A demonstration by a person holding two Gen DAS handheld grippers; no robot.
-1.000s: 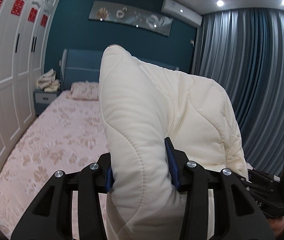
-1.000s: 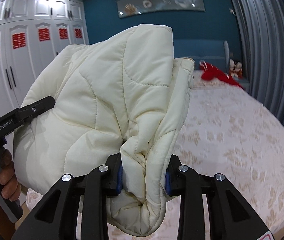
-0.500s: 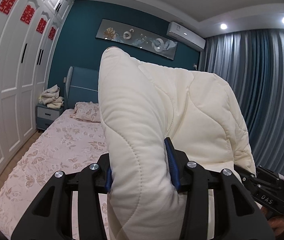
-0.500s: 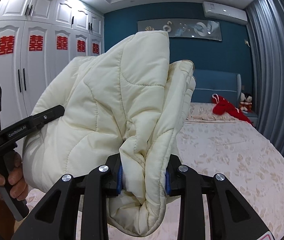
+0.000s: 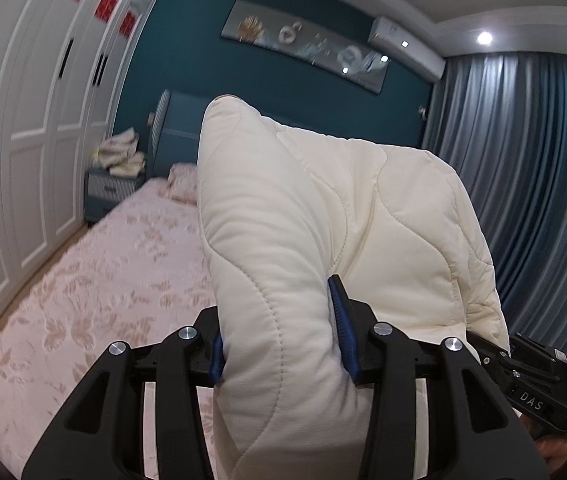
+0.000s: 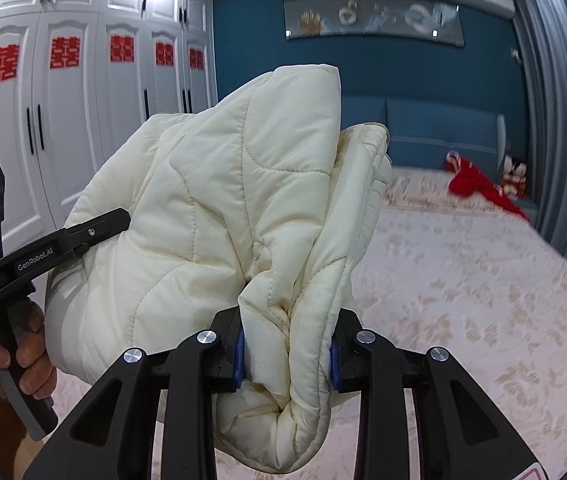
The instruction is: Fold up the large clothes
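Since a moment ago I have tipped both grippers down again after swinging them up, so the bed (image 5: 95, 280) fills more of each view; the coat (image 5: 323, 240) sits in my grip as before. That tells me I am carrying it over the bed, probably to lay it flat, with no fold made yet. My left gripper (image 5: 281, 340) is clamped on a thick quilted edge, and my right gripper (image 6: 285, 354) pinches a bunched edge close to its right. The coat hangs in the air between them, above the near end of the bed.
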